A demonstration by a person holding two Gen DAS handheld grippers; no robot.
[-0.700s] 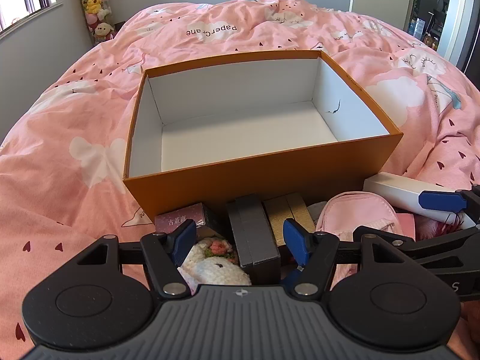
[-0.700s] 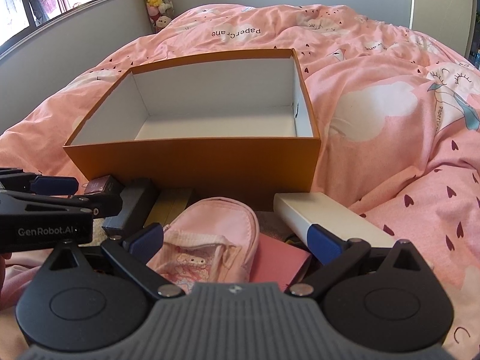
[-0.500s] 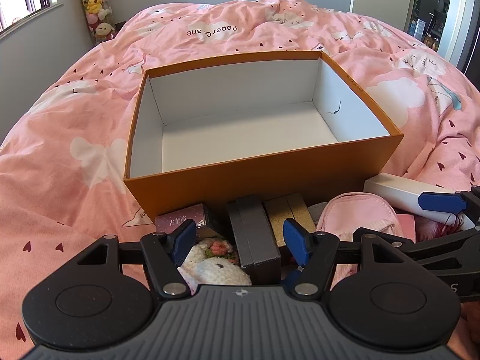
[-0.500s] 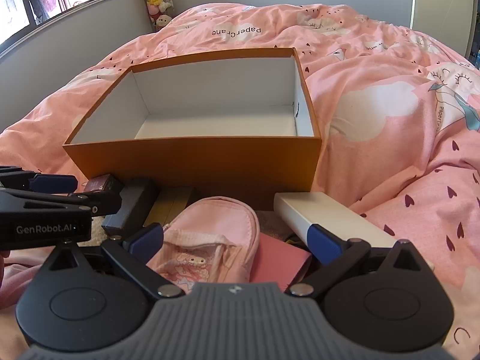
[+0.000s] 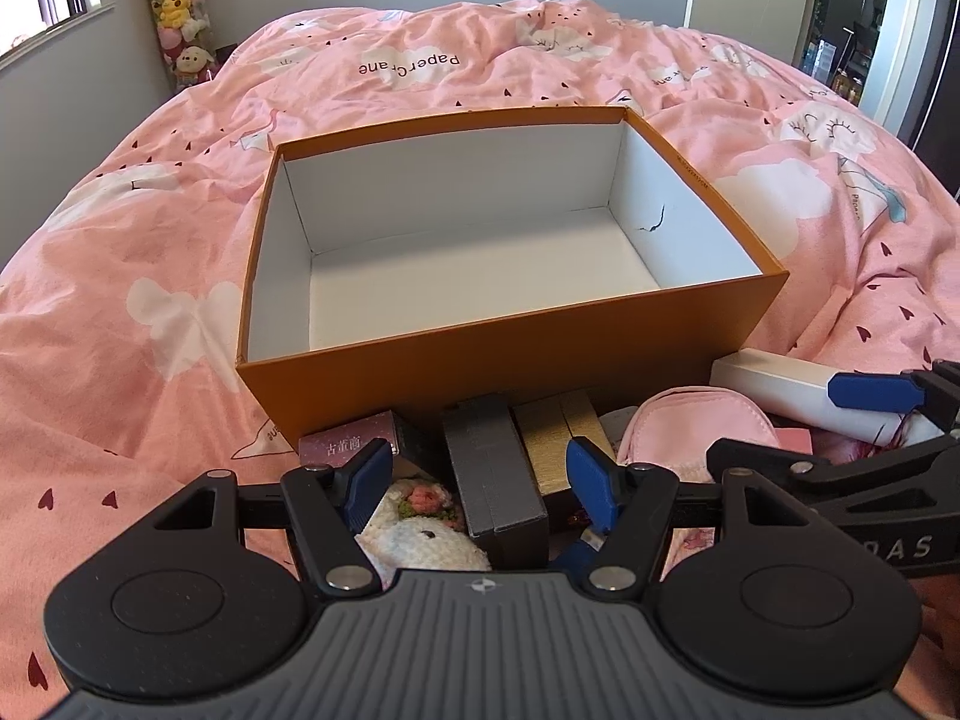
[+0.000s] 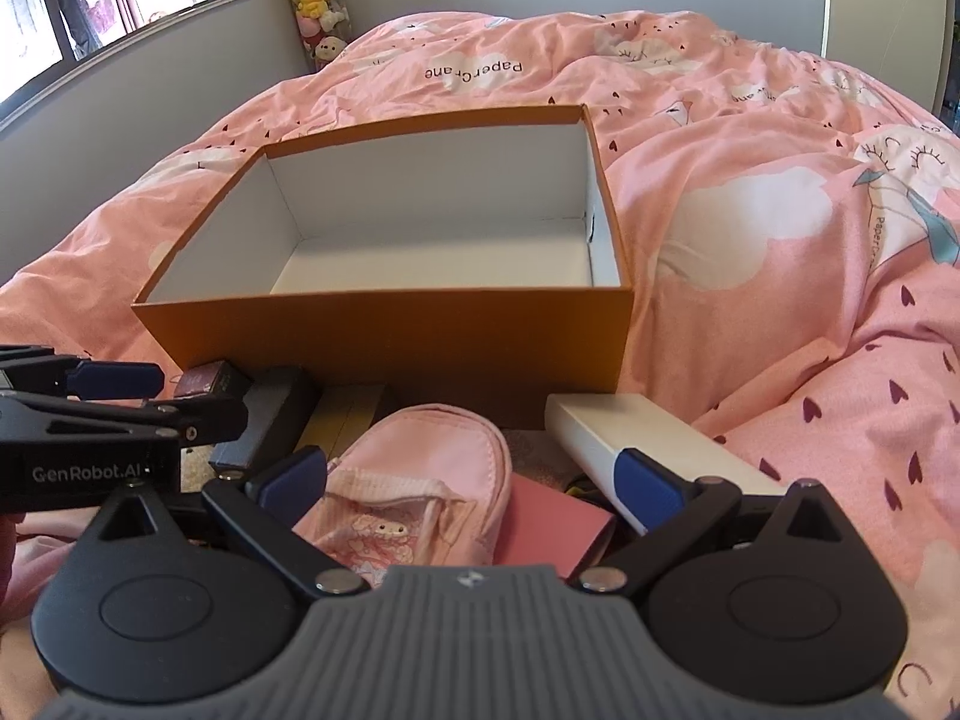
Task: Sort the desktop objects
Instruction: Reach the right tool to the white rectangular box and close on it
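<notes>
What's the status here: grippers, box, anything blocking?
Left gripper open above the dark grey box. Right gripper open over the pink pouch. Orange box empty, nothing sorted. Path clear.

"PaperCrane" on bedspread (image 5: 408, 66); "GenRobot.AI" on tongs (image 6: 90, 471)

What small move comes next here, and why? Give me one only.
Probably lower the left gripper onto the dark box and close on it. That box lies lengthwise between the open jaws, apart from both pads, while the orange box behind it holds nothing yet. The right gripper is also open, over the pink pouch, gripping nothing.
</notes>
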